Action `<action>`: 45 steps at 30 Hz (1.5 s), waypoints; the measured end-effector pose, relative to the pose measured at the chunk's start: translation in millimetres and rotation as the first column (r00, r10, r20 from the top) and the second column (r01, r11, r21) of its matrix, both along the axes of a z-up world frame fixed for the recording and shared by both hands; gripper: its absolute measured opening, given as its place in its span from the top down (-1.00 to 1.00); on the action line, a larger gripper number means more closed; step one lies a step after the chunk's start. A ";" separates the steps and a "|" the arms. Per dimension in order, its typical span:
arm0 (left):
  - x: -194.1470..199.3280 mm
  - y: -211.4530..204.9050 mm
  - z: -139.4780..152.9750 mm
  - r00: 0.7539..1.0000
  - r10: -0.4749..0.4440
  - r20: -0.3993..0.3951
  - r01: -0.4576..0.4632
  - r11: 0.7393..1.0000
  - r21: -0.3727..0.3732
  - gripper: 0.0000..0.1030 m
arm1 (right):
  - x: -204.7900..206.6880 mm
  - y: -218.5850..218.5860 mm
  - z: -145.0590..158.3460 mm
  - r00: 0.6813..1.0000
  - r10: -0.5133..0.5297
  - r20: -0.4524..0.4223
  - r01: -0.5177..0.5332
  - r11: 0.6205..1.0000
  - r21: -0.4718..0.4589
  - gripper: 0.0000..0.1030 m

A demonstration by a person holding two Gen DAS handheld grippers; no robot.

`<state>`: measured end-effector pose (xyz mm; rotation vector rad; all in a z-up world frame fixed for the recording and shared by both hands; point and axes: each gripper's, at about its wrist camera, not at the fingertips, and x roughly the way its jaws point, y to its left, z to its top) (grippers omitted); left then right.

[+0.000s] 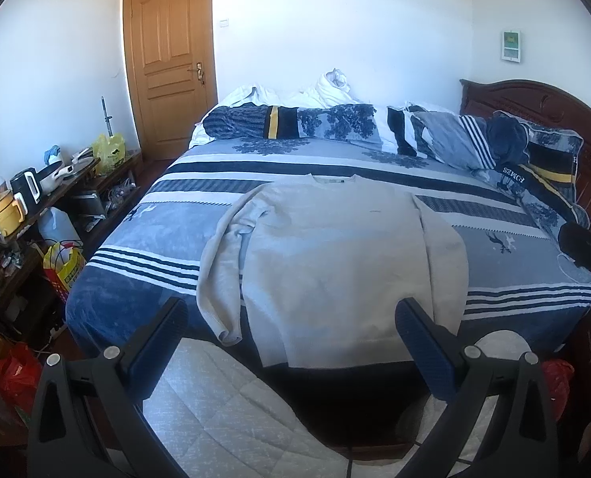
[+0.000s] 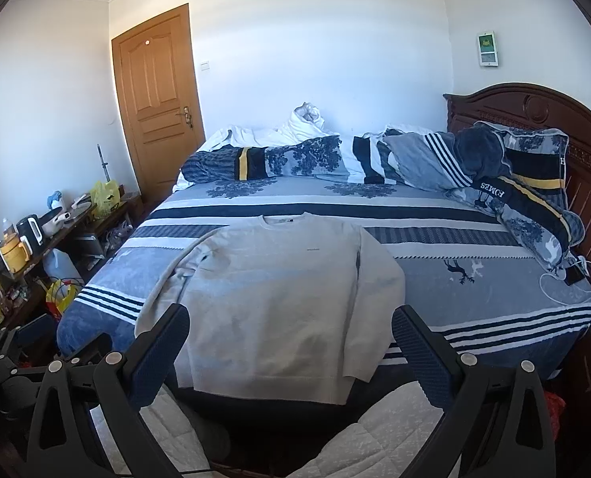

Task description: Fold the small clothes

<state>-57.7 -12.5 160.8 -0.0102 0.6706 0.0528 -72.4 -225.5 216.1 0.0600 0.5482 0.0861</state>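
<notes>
Sweater point(image 1: 335, 263) is lying flat, front up, on the bed point(image 1: 144, 247), ahead of and between both sets of jaws; its long axis is running from the hem at the near edge to the collar pointing toward the far wall, sleeves lying alongside the body. Small chest mark is showing but unreadable. Pillow point(image 2: 526, 199) lettering is showing upside down, "HOMES". Left gripper point(image 1: 295, 338) and right gripper point(image 2: 291, 342) are hanging with jaws spread wide, holding and touching nothing.

Home bedroom: bed point(image 1: 255, 159), pillows point(image 1: 454, 139), door point(image 1: 168, 59)
</notes>
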 end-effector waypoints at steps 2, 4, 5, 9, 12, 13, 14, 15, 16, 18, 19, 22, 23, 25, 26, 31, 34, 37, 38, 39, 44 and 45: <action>0.3 1.2 -0.1 1.000 0.002 -0.005 -0.002 1.000 0.002 -1.00 | 3.9 1.1 -0.7 1.000 0.001 -0.009 -0.001 1.000 -0.005 -1.00; 0.5 3.8 0.4 1.000 0.005 -0.006 -0.005 1.000 0.000 -1.00 | 5.7 1.1 -0.7 1.000 0.005 -0.011 -0.005 1.000 -0.002 -1.00; 0.7 4.9 0.7 1.000 0.008 -0.007 -0.008 1.000 0.001 -1.00 | 7.1 1.7 -0.8 1.000 0.001 -0.009 -0.001 1.000 -0.005 -1.00; 6.7 11.9 -1.4 0.999 0.028 -0.017 -0.028 1.000 0.011 -1.00 | 14.8 5.9 -4.2 1.000 0.005 -0.018 -0.005 1.000 -0.012 -1.00; 13.3 20.0 -7.2 0.999 0.038 -0.026 -0.038 0.999 0.008 -1.00 | 26.4 10.0 -10.8 0.999 0.014 -0.046 -0.015 1.000 -0.019 -1.00; 16.0 23.2 -9.5 0.999 0.040 -0.029 -0.040 0.999 0.000 -1.00 | 31.1 12.0 -13.3 0.998 0.013 -0.057 -0.014 1.000 -0.022 -1.00; 20.8 27.4 -11.6 0.999 0.044 -0.031 -0.045 0.999 -0.011 -1.00 | 37.0 14.1 -15.5 0.998 0.015 -0.068 -0.017 1.000 -0.021 -1.00; 23.7 30.1 -13.2 0.998 0.047 -0.031 -0.047 0.999 -0.018 -1.00 | 41.5 15.2 -17.1 0.997 0.019 -0.074 -0.020 1.000 -0.020 -1.00; 29.9 34.0 -16.1 0.998 0.054 -0.033 -0.055 0.998 -0.024 -1.00 | 47.1 17.4 -19.0 0.997 0.021 -0.080 -0.023 1.000 -0.020 -1.00; 39.4 38.6 -23.4 0.996 0.065 -0.056 -0.067 0.997 -0.023 -1.00 | 55.5 20.3 -22.8 0.996 0.027 -0.090 -0.030 0.999 -0.025 -1.00; 47.0 43.0 -28.5 0.995 0.076 -0.071 -0.078 0.997 -0.025 -1.00 | 61.3 23.0 -24.6 0.995 0.035 -0.093 -0.038 0.999 -0.030 -1.00; 59.7 56.1 -40.3 0.989 0.112 -0.095 -0.116 0.992 -0.043 -1.00 | 76.4 28.0 -30.1 0.994 0.050 -0.096 -0.054 0.998 -0.036 -1.00; 64.7 63.2 -45.6 0.985 0.133 -0.105 -0.140 0.989 -0.054 -1.00 | 81.3 30.0 -31.8 0.993 0.061 -0.101 -0.065 0.997 -0.031 -1.00; 71.3 75.1 -54.9 0.977 0.171 -0.125 -0.180 0.981 -0.064 -1.00 | 93.0 33.4 -36.2 0.991 0.082 -0.109 -0.084 0.996 -0.016 -1.00; 76.8 82.7 -61.6 0.971 0.192 -0.141 -0.203 0.977 -0.066 -1.00 | 99.2 35.7 -38.6 0.989 0.093 -0.113 -0.095 0.995 -0.012 -1.00; 92.8 112.0 -85.9 0.947 0.255 -0.195 -0.276 0.957 -0.085 -1.00 | 129.5 51.7 -50.6 0.978 0.151 -0.146 -0.151 0.988 0.005 -0.99; 101.7 125.1 -100.4 0.938 0.259 -0.228 -0.290 0.950 -0.112 -1.00 | 150.1 64.4 -57.6 0.965 0.203 -0.164 -0.201 0.979 0.028 -0.96; 116.1 142.1 -122.6 0.926 0.274 -0.258 -0.313 0.942 -0.123 -1.00 | 177.0 82.0 -67.3 0.942 0.280 -0.186 -0.273 0.960 0.065 -0.95; 124.9 149.0 -132.9 0.920 0.274 -0.280 -0.320 0.939 -0.129 -1.00 | 189.9 91.2 -73.8 0.923 0.325 -0.206 -0.313 0.945 0.092 -0.93; 135.0 156.4 -143.5 0.915 0.270 -0.299 -0.323 0.936 -0.143 -1.00 | 202.4 99.8 -80.7 0.902 0.367 -0.228 -0.347 0.930 0.122 -0.84; 183.8 193.5 -189.7 0.900 0.247 -0.359 -0.342 0.912 -0.229 -0.89 | 276.6 157.3 -126.6 0.780 0.497 -0.380 -0.431 0.867 0.250 -0.35; 190.1 200.4 -195.9 0.894 0.257 -0.367 -0.358 0.903 -0.239 -0.89 | 290.0 171.2 -133.9 0.751 0.522 -0.404 -0.447 0.852 0.270 -0.35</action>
